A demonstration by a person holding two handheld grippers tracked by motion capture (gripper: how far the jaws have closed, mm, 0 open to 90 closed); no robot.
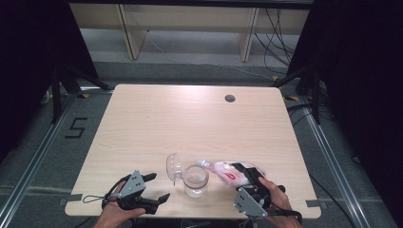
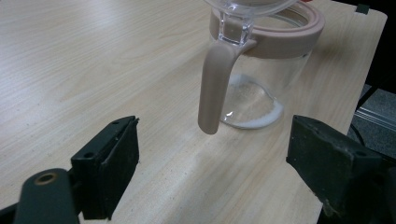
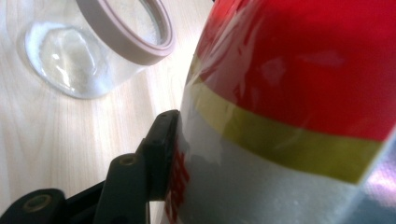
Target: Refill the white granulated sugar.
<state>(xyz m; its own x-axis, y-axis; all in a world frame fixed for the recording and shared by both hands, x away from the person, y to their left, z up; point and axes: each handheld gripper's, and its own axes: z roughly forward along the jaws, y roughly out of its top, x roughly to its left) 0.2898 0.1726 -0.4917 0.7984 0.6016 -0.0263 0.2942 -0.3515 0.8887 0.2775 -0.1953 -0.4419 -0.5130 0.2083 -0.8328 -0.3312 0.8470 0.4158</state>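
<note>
Now the right tongs clamp a tilted bag whose mouth sits over the glass jar. Meanwhile the left tongs rest wide open and empty on the desk beside it.

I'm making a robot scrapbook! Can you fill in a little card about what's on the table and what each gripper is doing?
table: light wood table
jar: clear glass jar, lid flipped open, a little white stuff at the bottom
bag: plastic bag with red print, tipped toward the jar
right gripper: clamped on the bag
left gripper: open, holding nothing, beside the jar

Curtained lab: floor rails, cables
</note>
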